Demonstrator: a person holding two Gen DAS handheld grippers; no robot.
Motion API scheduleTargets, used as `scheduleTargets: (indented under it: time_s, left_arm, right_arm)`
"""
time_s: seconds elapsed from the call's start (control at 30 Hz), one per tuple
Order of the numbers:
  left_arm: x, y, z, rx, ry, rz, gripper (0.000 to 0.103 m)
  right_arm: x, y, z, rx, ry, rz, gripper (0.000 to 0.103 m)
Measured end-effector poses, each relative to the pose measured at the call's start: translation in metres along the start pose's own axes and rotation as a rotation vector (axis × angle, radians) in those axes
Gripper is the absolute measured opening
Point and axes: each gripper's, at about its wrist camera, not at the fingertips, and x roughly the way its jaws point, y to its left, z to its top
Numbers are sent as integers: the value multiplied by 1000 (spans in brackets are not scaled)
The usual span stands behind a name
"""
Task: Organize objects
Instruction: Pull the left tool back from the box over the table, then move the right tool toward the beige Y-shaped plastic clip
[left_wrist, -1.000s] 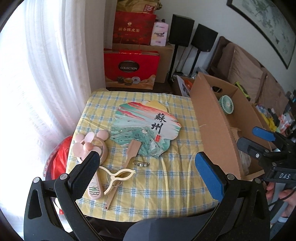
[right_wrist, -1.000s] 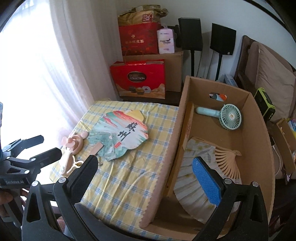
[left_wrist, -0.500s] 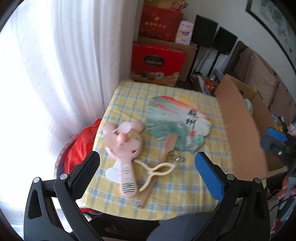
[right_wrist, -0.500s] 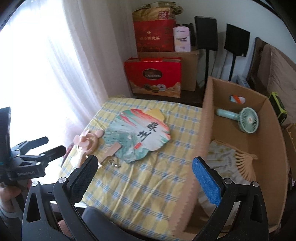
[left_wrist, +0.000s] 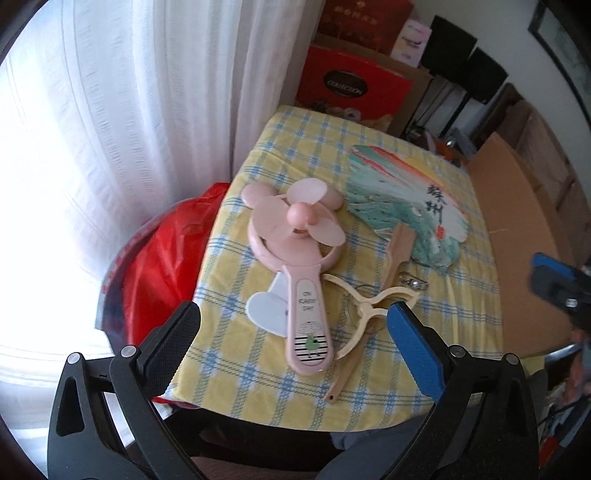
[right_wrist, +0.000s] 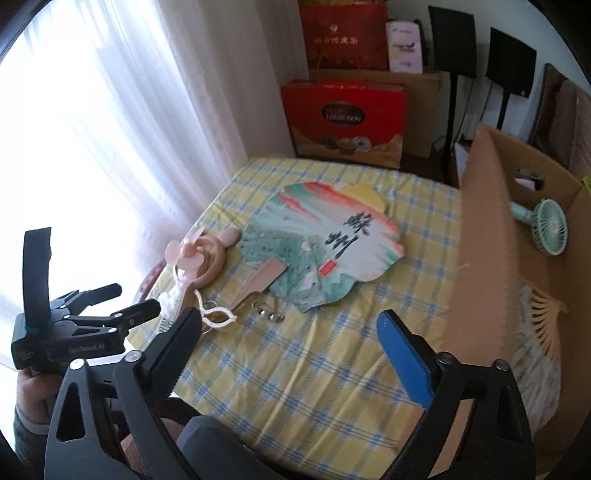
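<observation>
A pink hand-held fan (left_wrist: 295, 254) (right_wrist: 195, 258) lies on the yellow checked tablecloth (left_wrist: 369, 384) near its left edge. Beside it lie a cream clip (left_wrist: 369, 306) and a painted paddle fan (left_wrist: 406, 206) (right_wrist: 328, 251) with a wooden handle. My left gripper (left_wrist: 295, 350) is open and empty, just in front of the pink fan's handle. My right gripper (right_wrist: 288, 350) is open and empty above the cloth's front part. The left gripper also shows in the right wrist view (right_wrist: 122, 299).
A cardboard box (right_wrist: 484, 258) stands at the table's right, holding a teal fan (right_wrist: 546, 225) and a folding fan (right_wrist: 535, 325). White curtains (left_wrist: 129, 110) hang at the left. A red bag (left_wrist: 162, 258) lies below the table's left edge. Red gift boxes (right_wrist: 343, 118) stand behind.
My left gripper has moved left and closer to the pink fan, which now sits between its fingers' line. My right gripper has swung left, away from the box, over the cloth.
</observation>
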Motion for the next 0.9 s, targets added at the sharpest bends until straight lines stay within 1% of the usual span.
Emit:
scheduleTargets:
  time_s: [0.07, 0.13, 0.2, 0.27, 0.4, 0.63, 0.9]
  left_arm:
    - [3, -1, -3, 17, 4, -5, 101]
    - [8, -1, -5, 23, 12, -1, 99]
    - [12, 2, -6, 12, 24, -1, 94]
    - [17, 6, -6, -4, 36, 2, 93]
    - [21, 9, -6, -12, 40, 2, 91]
    - [25, 14, -6, -23, 44, -5, 89]
    - [32, 14, -5, -20, 51, -10, 88]
  right_arm:
    - [9, 1, -2, 4, 19, 9, 88]
    - [18, 1, -4, 12, 40, 31, 80]
    - [27, 2, -6, 23, 63, 69, 76]
    - [36, 4, -8, 28, 81, 86, 73]
    - [51, 12, -9, 24, 115, 101, 57]
    - [83, 20, -8, 54, 180, 151, 49]
    - [101, 27, -11, 63, 209, 150, 49]
